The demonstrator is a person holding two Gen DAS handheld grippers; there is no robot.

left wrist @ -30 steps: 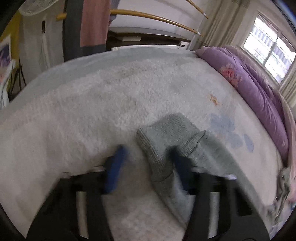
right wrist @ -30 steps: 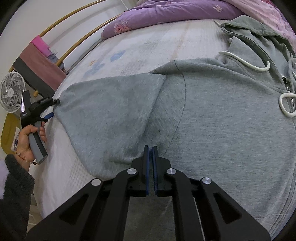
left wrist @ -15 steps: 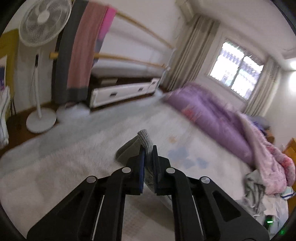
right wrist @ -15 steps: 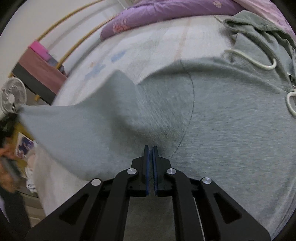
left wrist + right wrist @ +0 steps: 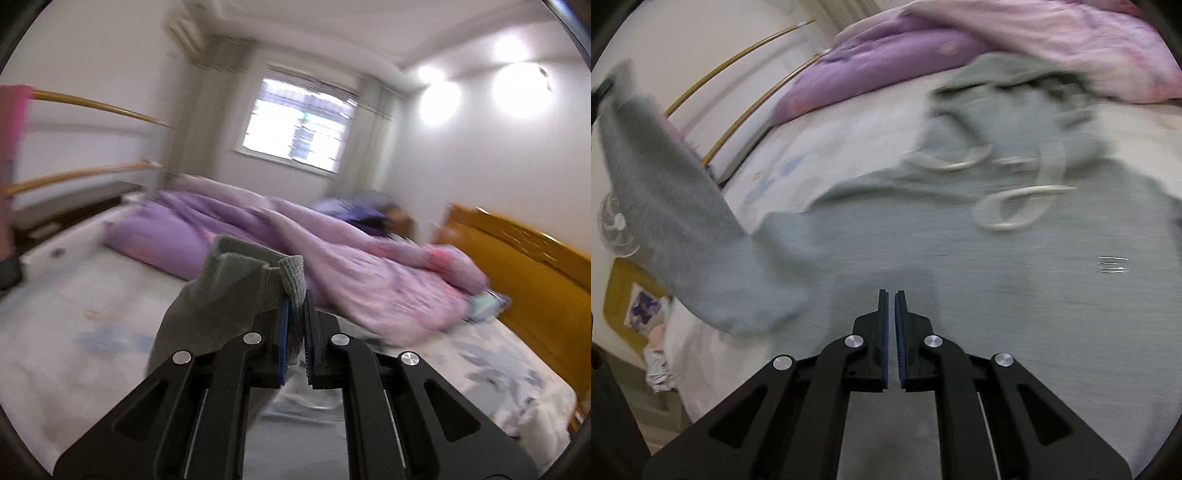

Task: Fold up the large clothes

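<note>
A grey hoodie (image 5: 997,280) lies spread on the bed, hood (image 5: 1015,85) and white drawstrings (image 5: 1015,206) toward the far side. Its sleeve (image 5: 676,206) is lifted off the bed and stretches up to the left in the right wrist view. My left gripper (image 5: 295,314) is shut on the ribbed cuff (image 5: 291,273) of that sleeve, and the sleeve (image 5: 221,295) hangs below its fingers. Over the hoodie's body, my right gripper (image 5: 891,306) has its jaws almost together and just opening, with nothing between them. Both views are blurred.
A purple and pink duvet (image 5: 332,251) is heaped along the far side of the bed. A wooden headboard (image 5: 517,251) stands at the right. Wooden rails (image 5: 92,103) run along the left wall, and a fan (image 5: 617,229) stands beyond the bed's edge.
The left gripper shut on the sleeve cuff, then rose and swung across with it, so the sleeve came up off the bed. The right gripper slid along the hoodie's body toward the hood.
</note>
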